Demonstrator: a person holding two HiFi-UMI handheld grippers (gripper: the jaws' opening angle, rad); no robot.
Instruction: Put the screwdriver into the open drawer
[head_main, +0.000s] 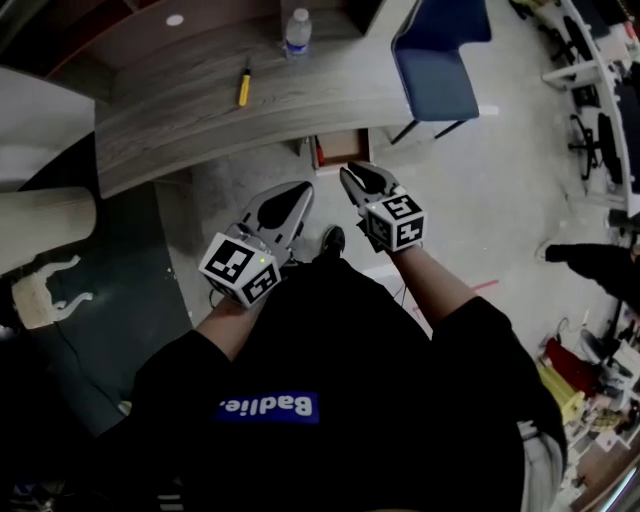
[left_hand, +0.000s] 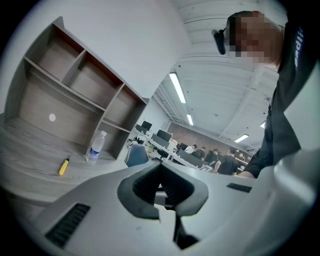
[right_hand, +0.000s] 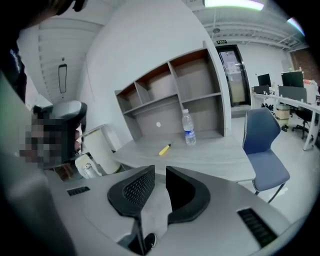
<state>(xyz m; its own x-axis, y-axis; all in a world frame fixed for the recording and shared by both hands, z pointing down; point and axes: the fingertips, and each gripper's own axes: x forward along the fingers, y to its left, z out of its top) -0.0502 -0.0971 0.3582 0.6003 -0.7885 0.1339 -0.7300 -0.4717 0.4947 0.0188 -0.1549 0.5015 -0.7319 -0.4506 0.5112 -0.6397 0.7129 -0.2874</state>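
yellow-handled screwdriver (head_main: 243, 87) lies on grey wooden desk (head_main: 180, 115). open wooden drawer (head_main: 340, 150) mostly hidden under desk edge. left gripper (left_hand: 161, 167) jaws together, empty; right gripper (right_hand: 160, 172) jaws slightly apart, empty.

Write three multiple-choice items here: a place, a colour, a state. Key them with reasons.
1. Where does the screwdriver lie? A in the drawer; B on the desk; C on the chair.
2. What colour is its handle? A red; B green; C yellow.
3. How do the left gripper's jaws stand? A together, empty; B wide apart; C clamped on the screwdriver.
Key: 1 B, it rests on the desk by the water bottle; 2 C, yellow in every view; 3 A, its pads meet with nothing between.
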